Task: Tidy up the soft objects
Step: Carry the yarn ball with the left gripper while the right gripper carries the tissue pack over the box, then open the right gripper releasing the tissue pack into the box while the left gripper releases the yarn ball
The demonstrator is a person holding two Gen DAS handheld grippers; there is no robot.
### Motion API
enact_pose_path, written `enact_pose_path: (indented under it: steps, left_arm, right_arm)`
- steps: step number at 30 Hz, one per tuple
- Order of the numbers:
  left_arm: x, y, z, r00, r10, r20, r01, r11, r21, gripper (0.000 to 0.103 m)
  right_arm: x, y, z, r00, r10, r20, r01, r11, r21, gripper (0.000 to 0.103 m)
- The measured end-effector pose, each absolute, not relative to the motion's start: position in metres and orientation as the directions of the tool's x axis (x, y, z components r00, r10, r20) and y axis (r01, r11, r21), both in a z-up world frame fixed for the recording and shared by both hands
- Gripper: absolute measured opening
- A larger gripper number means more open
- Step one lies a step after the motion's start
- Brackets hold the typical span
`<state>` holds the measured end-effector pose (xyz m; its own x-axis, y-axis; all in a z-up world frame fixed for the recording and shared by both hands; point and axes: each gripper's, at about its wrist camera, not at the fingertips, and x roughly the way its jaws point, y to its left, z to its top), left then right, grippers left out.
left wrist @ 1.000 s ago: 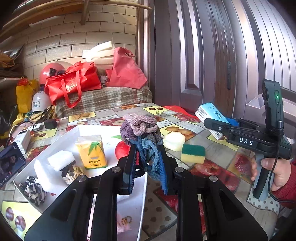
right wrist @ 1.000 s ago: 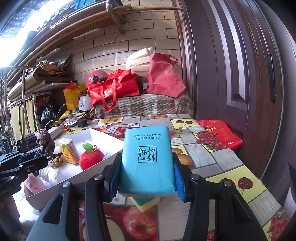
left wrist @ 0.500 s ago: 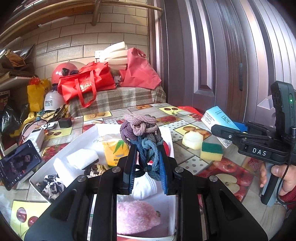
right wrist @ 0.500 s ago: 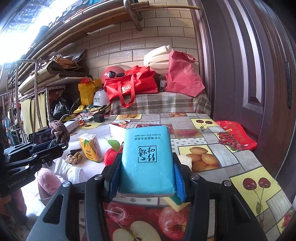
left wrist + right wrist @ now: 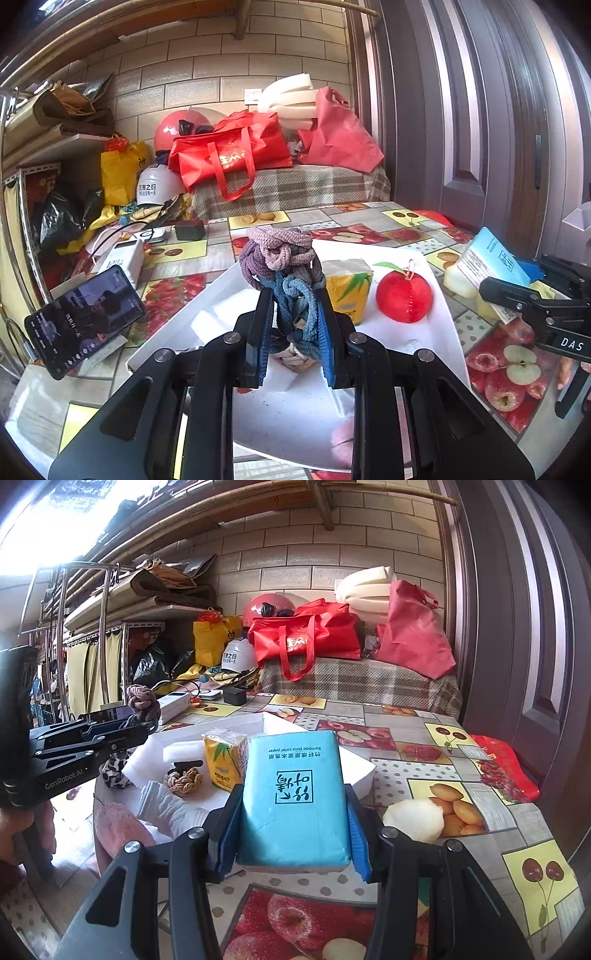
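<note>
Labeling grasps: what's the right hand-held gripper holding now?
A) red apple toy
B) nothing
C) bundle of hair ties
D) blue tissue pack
D: the right hand-held gripper is shut on the blue tissue pack, with a blue pad pressed on each side; the bundle of hair ties is in the left hand-held gripper.

The right hand-held gripper [image 5: 291,834] clamps a blue tissue pack [image 5: 293,797] beside the white tray [image 5: 354,771].

Fruit-print table [image 5: 436,738], white tray [image 5: 439,317] (soft things inside), phone [image 5: 85,321]
</note>
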<state>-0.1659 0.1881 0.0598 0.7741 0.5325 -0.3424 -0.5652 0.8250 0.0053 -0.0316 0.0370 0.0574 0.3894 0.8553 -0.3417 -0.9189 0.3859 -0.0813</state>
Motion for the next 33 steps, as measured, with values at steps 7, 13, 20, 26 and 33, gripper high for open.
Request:
enact_pose_path:
  steps: [7,13,20,26,33]
  left_arm:
    - [-0.169,0.217,0.054,0.76,0.507,-0.406,-0.582,0.81,-0.077,0.022]
    - [-0.153,0.216,0.051,0.755,0.465,-0.462,-0.546,0.836,-0.05,0.022]
    - [-0.142,0.225,0.048,0.727,0.48,-0.491,-0.561,0.827,-0.023,0.022]
    - [-0.129,0.238,0.044,0.694,0.484,-0.533,-0.569,0.823,0.007,0.022]
    - [-0.119,0.235,0.039,0.661,0.484,-0.573,-0.557,0.828,0.056,0.022]
  right_arm:
    - [-0.046,0.065,0.055,0.303,0.87,-0.388,-0.952,0.293,-0.088,0.05]
    - [-0.048,0.099,0.046,0.207,0.845,-0.494,-0.978,0.195,-0.075,0.05]
    - [-0.032,0.13,0.041,0.202,0.817,-0.54,-0.974,0.223,-0.026,0.05]
    - [-0.001,0.148,0.038,0.229,0.79,-0.569,-0.945,0.321,0.065,0.05]
    - [-0.012,0.154,0.038,0.255,0.777,-0.576,-0.949,0.314,0.004,0.05]
